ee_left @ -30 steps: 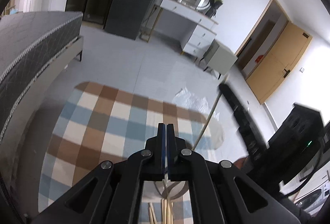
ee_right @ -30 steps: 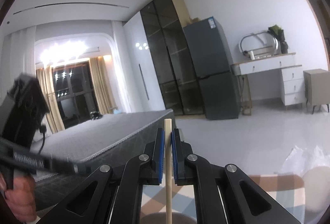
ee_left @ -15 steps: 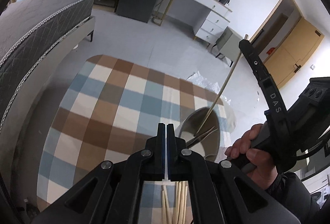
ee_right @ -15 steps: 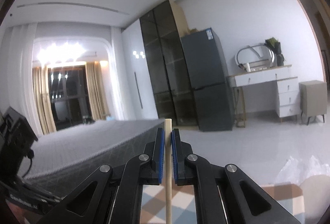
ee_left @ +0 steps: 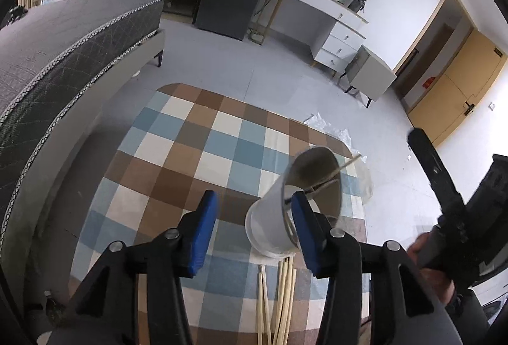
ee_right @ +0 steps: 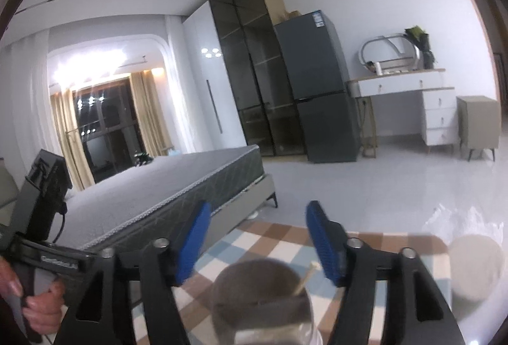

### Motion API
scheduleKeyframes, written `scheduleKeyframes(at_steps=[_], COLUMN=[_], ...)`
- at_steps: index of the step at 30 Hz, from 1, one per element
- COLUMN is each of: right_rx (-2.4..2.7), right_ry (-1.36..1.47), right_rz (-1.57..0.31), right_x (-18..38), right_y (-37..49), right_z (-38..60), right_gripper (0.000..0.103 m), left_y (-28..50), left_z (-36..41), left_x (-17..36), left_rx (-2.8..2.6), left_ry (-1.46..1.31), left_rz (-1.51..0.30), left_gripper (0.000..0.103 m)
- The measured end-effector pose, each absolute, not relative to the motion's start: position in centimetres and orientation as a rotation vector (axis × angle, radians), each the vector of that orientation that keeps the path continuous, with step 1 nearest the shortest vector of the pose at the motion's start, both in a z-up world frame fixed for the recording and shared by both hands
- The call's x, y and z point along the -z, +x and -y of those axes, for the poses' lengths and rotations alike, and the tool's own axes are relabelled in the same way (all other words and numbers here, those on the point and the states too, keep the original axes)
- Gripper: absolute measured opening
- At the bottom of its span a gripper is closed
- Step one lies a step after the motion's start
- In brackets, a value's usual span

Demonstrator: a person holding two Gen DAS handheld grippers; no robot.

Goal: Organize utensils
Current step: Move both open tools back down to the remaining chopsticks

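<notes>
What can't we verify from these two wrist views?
- Chopsticks on the mat: left wrist view, lower ends cut off by the frame edge; count unclear.
- Cup contents: right wrist view, blurred; one stick tip shows.
- Cup base: partly behind the left gripper.

Room: white walls, pale tiled floor [ee_left: 222,59]. Grey bed [ee_right: 165,186] at left; dark glass cabinet [ee_right: 250,75] and grey fridge [ee_right: 320,84] at far wall; white desk [ee_right: 412,91] with oval mirror [ee_right: 390,49]; wooden door [ee_left: 460,91] right; curtained window [ee_right: 101,129], lit ceiling.
</notes>
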State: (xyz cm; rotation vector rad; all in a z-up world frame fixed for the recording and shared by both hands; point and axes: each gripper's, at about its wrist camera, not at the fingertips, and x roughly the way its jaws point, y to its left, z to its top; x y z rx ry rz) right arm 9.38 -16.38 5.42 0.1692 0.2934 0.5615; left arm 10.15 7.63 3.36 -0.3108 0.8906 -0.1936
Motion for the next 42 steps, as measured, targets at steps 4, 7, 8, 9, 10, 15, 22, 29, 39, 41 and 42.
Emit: scheduleKeyframes(at_steps=[4,7,8,9,10,15,22,29,39,41,42], right_rx=[-0.557,-0.551,-0.551,-0.549,-0.543,-0.52,-0.496,-0.481,-0.476,-0.471,-0.47], right_ry=[0.183,0.171,0.169,0.165,0.161,0.172,0.175,0.195,0.183,0.191,0.199], right_rz=[-0.293,-0.303,-0.302,-0.303,-0.303,-0.307,-0.316,-0.342,-0.507,-0.519,-0.523], right_x=[-6.8,-7.4,-7.4,-7.5,-7.6,-7.3,-6.1,-4.6,-0.1,0.8,1.2], right_y=[6.6,4.8,4.2,3.5,2.9,0.5,-1.8,-2.5,-2.2,-2.3,-2.3], right_z=[17.5,17.9,17.9,18.0,18.2,18.8,19.2,19.4,18.5,18.7,18.9], right_gripper=[0.08,0.085,0.086,0.087,0.09,0.096,0.101,0.101,0.102,0.102,0.102], left_y=[8.2,7.2,6.8,6.4,6.1,4.3,2.2,0.5,0.7,1.3,1.6], left_z=[-6.9,-6.6,-6.5,-6.3,-6.1,-5.2,-4.3,-3.5,-3.4,-3.7,-3.8], left_x=[-4.4,-4.9,-5.1,-5.3,-5.4,-5.8,-5.6,-4.4,0.2,1.8,2.5], left_rx=[0.17,0.146,0.14,0.133,0.128,0.108,0.086,0.058,-0.003,-0.011,-0.008], left_ry=[-0.273,-0.262,-0.257,-0.249,-0.242,-0.193,-0.137,-0.081,-0.044,-0.056,-0.059], left_rz=[-0.861,-0.836,-0.829,-0.821,-0.817,-0.784,-0.729,-0.698,-0.775,-0.813,-0.833], left_gripper=[0.054,0.065,0.069,0.07,0.073,0.08,0.083,0.084,0.084,0.084,0.084])
